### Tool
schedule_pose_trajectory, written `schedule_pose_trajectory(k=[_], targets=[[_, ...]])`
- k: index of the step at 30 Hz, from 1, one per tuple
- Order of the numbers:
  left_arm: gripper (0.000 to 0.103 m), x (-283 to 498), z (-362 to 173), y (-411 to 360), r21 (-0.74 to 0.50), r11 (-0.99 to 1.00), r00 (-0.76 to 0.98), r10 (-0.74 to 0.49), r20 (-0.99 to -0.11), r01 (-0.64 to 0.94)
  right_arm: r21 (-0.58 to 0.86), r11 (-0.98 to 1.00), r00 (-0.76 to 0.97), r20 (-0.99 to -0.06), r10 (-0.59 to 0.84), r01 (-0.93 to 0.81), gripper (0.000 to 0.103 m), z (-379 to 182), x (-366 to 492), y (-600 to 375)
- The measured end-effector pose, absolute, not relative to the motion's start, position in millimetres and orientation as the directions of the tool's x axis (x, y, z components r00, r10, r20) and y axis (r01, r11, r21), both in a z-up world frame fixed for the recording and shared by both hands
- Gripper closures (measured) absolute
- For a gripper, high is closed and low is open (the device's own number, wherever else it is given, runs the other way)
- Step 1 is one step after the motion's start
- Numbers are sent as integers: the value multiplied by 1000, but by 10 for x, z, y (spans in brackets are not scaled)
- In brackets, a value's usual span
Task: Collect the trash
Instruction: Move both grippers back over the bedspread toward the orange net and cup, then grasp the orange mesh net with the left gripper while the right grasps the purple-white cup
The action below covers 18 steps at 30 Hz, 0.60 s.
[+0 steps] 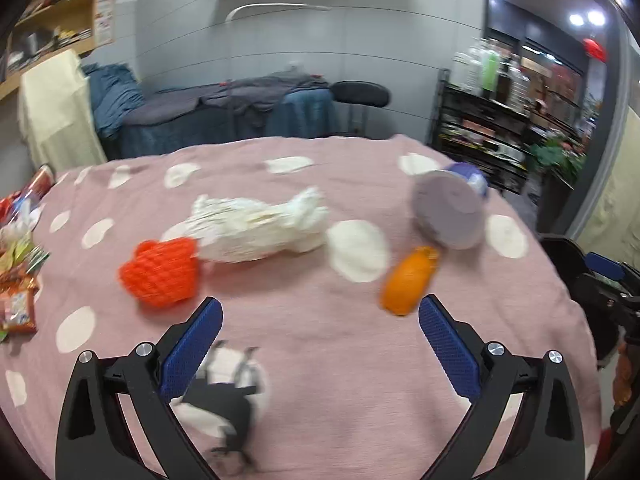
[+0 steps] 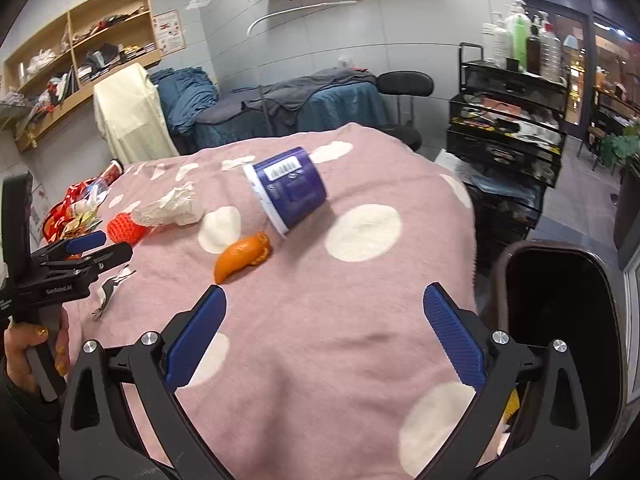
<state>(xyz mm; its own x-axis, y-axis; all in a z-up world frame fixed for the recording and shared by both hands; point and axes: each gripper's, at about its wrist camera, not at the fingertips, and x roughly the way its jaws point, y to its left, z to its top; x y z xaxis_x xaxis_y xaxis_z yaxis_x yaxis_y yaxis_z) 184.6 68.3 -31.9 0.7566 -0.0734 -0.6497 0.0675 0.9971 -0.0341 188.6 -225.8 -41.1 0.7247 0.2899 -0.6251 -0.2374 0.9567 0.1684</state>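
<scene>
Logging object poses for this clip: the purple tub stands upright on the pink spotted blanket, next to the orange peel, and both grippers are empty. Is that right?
Not quite. The purple tub lies tipped on its side, not upright; the right wrist view shows its barcode facing up. The rest holds: it is on the pink spotted blanket, next to the orange peel, and the left gripper and right gripper are empty.

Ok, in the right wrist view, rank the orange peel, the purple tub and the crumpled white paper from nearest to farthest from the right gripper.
From the right gripper, open and empty:
1. Orange peel, just ahead of the left fingertip.
2. Purple tub, lying on its side, further back near the middle.
3. Crumpled white paper, back left, beside the red knitted piece.
</scene>
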Motion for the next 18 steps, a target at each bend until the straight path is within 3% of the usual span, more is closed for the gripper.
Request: schedule_pose_trajectory(k=[8, 15, 16, 18], targets=[[5, 2040, -438, 1455, -14, 994, 730, 72, -680, -110, 104, 940, 691, -652, 312, -326, 6, -405, 2247, -1877], [6, 2405, -536, 1787, -116, 985, 697, 3, -717, -124, 39, 918, 658, -685, 312, -395, 6, -423, 2819, -1621], [8, 2451, -565, 1803, -119, 985, 691, 3, -723, -129, 29, 918, 660, -687, 306, -396, 6, -420, 2883, -1601], [24, 2521, -620, 1827, -124, 983, 679, 0, -734, -135, 8, 915, 655, -696, 295, -403, 6, -443, 3086, -1529]])
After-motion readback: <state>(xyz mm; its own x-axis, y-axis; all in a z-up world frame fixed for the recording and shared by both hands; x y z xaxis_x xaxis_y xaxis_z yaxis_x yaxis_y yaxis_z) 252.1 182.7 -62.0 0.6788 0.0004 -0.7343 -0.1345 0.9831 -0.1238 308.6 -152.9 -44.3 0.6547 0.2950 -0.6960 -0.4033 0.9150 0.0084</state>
